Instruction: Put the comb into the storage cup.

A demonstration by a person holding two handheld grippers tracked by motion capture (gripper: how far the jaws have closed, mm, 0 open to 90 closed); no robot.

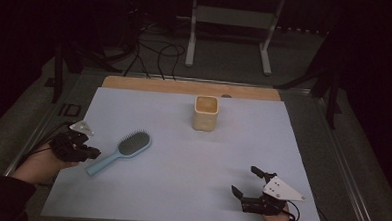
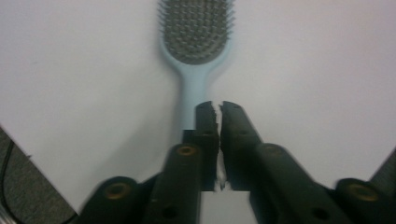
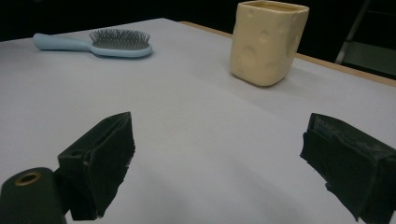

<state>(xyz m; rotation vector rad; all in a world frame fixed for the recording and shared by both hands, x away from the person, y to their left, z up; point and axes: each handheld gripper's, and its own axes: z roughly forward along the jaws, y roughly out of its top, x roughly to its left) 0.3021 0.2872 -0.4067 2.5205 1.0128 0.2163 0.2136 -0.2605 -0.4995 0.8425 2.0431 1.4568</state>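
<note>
The left gripper (image 2: 216, 109), jaws nearly closed and empty, is hovering over the pale-blue plastic paddle hairbrush (image 2: 196, 51)'s handle; it should open wider before closing squarely on it. The right gripper (image 3: 219, 154) is resting wide open, holding nothing.

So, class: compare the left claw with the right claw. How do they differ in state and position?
The left claw has its jaws pressed together, while the right claw has them spread wide. The left claw sits right at the end of the hairbrush handle; whether it grips the handle isn't clear. The right claw has bare sheet between its jaws, well short of the cup. Both are black and held low over the table.
</note>
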